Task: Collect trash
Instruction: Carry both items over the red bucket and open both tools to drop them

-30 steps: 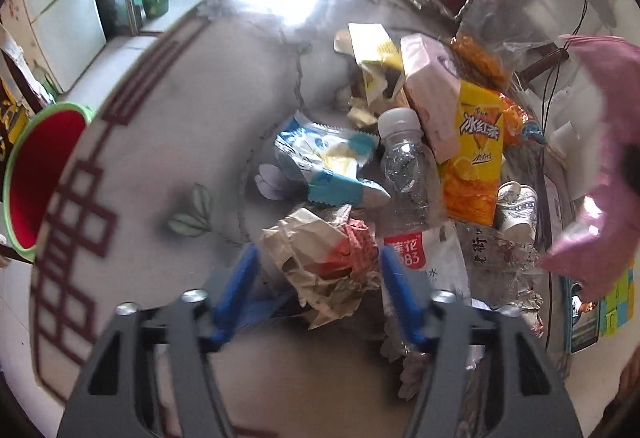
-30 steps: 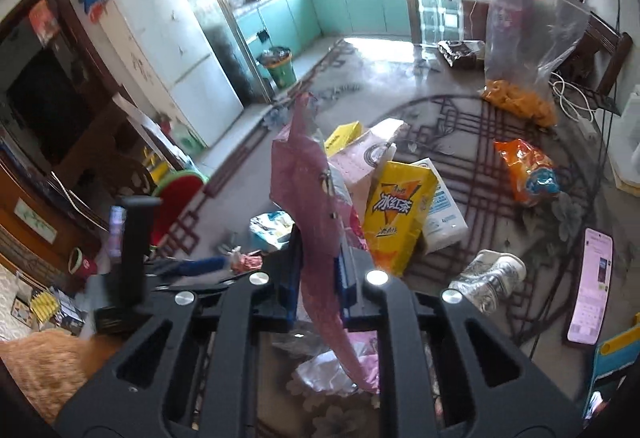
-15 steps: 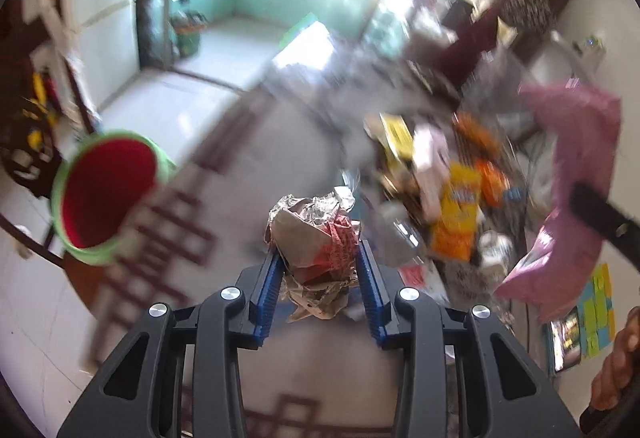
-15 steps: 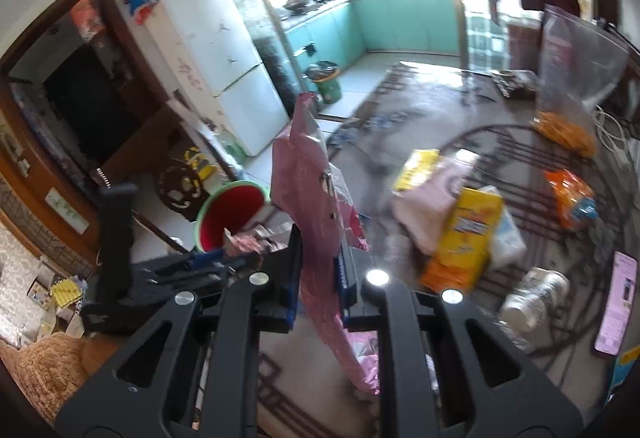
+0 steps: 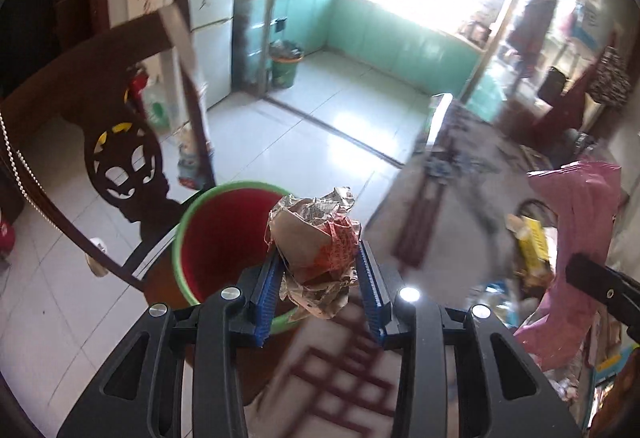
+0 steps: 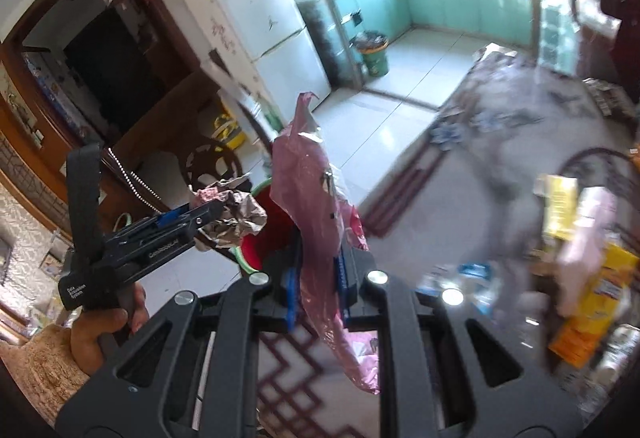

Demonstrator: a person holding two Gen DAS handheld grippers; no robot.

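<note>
here left tongs [image 5: 318, 278] clamp crumpled paper [image 5: 316, 242] above the bin [image 5: 188, 238]; right tongs [image 6: 316, 292] pinch pink wrapper [image 6: 316, 206].

The left gripper [image 5: 318, 278] clamps crumpled paper [image 5: 316, 254] above the red bin [image 5: 224, 238].

Both fisheye views look forward and steeply down along their own gripper's fingers, from close above a patterned table's edge [image 5: 340, 378]. The left wrist camera faces the red bin with a green rim [image 5: 188, 222] just beyond its fingers, with the tiled floor [image 5: 320, 110] and teal kitchen cabinets [image 5: 392, 38] behind. The right wrist camera faces the same way, sharing the bin [image 6: 256, 250], floor [image 6: 412, 78] and cabinets [image 6: 460, 2]; each view catches the other gripper at its side.
</note>
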